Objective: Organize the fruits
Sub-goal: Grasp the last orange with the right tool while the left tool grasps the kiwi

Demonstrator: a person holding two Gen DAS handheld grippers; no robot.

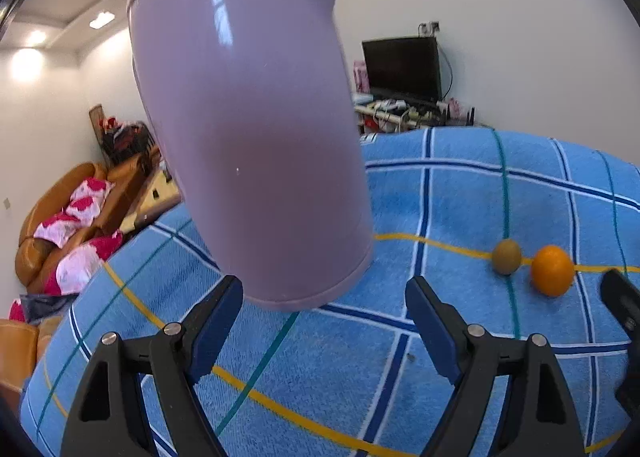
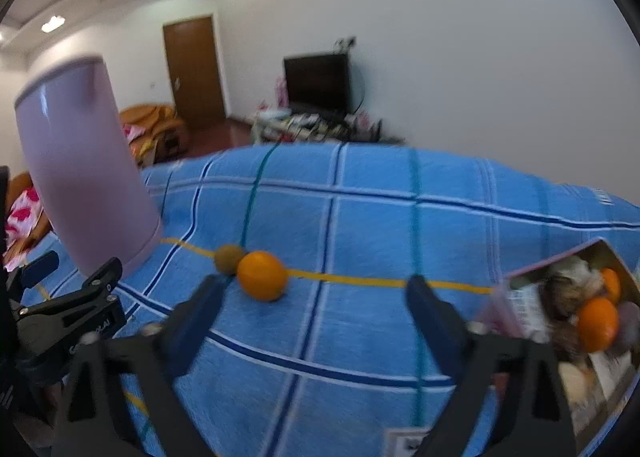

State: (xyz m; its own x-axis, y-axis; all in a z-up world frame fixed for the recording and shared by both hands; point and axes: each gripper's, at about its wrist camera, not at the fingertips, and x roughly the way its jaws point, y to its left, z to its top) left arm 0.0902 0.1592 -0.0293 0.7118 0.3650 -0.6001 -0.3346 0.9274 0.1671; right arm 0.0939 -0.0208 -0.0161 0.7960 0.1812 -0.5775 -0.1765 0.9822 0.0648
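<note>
1. Fruit awaiting sorting is noted as two loose pieces on the blue checked cloth (image 2: 360,225): an orange (image 2: 262,275) and a kiwi (image 2: 229,258), seen touching or very nearly so on the yellow stripe
2. More fruit, oranges included, is seen in an open box (image 2: 524,307) at the right edge of the right wrist view, well apart from the loose pair
3. The right gripper (image 2: 312,293) is recorded with jaws spread wide and nothing between them; the orange sits just beyond its left finger
4. The left gripper (image 1: 324,293) is likewise spread and empty, and is directed at the base of a lilac jug (image 1: 248,129), which stands left of the fruit
5. The orange is judged firm, round and fairly light, with a pebbled rind giving fair friction; rolling on the cloth is to be expected if it is nudged off centre
6. A hold across its widest girth, pads on opposite sides, is advised, with moderate pressure only
7. The kiwi is judged smaller and softer, liable to bruising; its long sides are recommended for gripping
8. Displacement of the kiwi is considered likely while the orange is being taken
</note>
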